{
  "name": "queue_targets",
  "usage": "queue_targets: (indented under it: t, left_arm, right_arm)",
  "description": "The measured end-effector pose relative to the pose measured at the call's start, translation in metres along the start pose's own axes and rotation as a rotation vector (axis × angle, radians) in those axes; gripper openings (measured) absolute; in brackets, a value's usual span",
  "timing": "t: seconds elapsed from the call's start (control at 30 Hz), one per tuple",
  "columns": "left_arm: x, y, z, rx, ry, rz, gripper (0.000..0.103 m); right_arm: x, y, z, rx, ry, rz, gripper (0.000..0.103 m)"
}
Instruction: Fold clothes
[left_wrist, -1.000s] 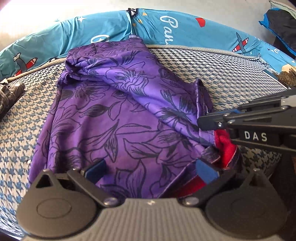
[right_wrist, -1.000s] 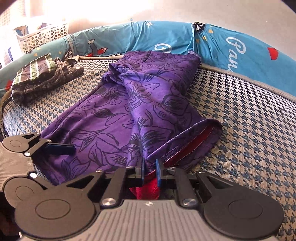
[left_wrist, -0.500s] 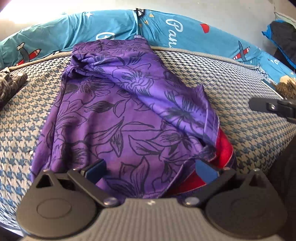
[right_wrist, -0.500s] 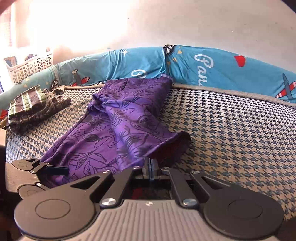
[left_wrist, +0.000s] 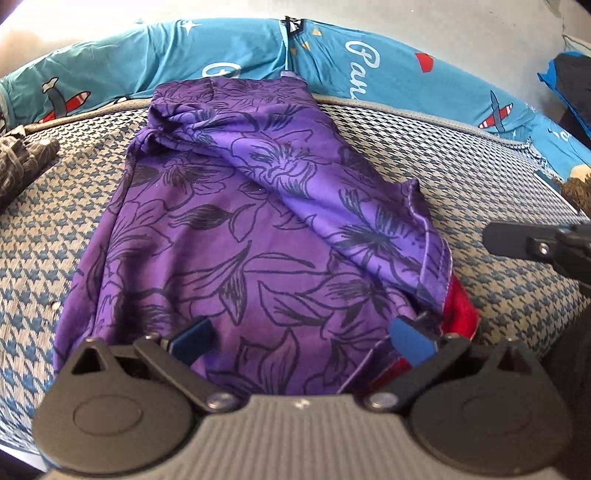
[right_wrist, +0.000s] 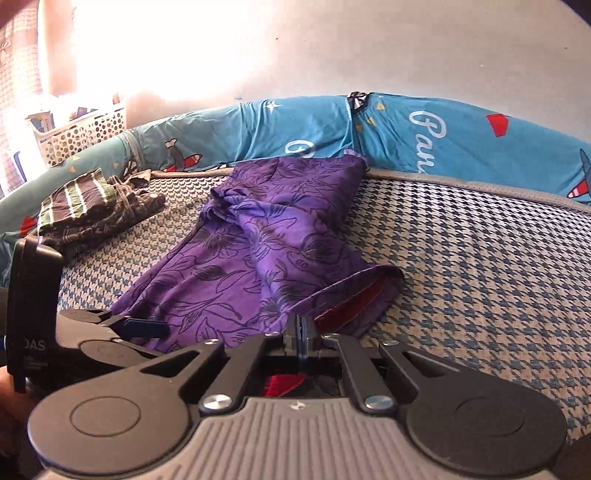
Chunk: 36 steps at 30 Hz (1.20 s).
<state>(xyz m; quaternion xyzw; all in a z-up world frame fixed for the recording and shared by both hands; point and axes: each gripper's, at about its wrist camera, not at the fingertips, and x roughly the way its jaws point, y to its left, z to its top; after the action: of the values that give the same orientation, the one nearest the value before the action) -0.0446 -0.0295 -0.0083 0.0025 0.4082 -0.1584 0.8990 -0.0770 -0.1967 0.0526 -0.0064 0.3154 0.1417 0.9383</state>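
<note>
We hold the left gripper (left_wrist: 301, 338) wide over the purple garment (left_wrist: 240, 236); the right gripper (right_wrist: 300, 328) is fully closed, gripping nothing.

The garment (left_wrist: 236, 236) was purple with dark floral outlines and a red lining (left_wrist: 460, 306); the mattress (right_wrist: 480, 266) showed blue-and-beige houndstooth, the pillows (right_wrist: 424, 129) teal with planes.
</note>
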Motion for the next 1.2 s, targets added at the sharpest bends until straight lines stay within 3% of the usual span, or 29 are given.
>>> queue_targets:
  t: [0.33, 0.5, 0.63, 0.77, 1.0, 1.2]
  left_arm:
    - [-0.002, -0.004, -0.005, 0.036, -0.001, -0.009, 0.103]
    - [-0.002, -0.006, -0.006, 0.051, 0.000, -0.005, 0.103]
    - [-0.002, -0.007, -0.007, 0.058, 0.001, -0.006, 0.103]
    - [-0.004, -0.005, -0.007, 0.054, -0.001, -0.013, 0.103]
    - [-0.013, 0.024, 0.000, -0.118, -0.059, -0.015, 0.103]
    - [-0.003, 0.024, 0.006, -0.129, -0.068, -0.047, 0.103]
  right_arm:
    - [0.039, 0.020, -0.001, -0.091, 0.065, -0.013, 0.026]
    - [0.050, 0.021, -0.006, -0.110, 0.096, -0.039, 0.025]
    - [0.051, 0.017, -0.007, -0.092, 0.102, -0.043, 0.012]
    - [0.046, 0.011, -0.007, -0.058, 0.084, -0.045, 0.008]
    - [0.013, -0.001, -0.005, 0.017, -0.006, -0.062, 0.007]
    - [-0.008, -0.010, -0.008, 0.097, -0.037, -0.068, 0.005]
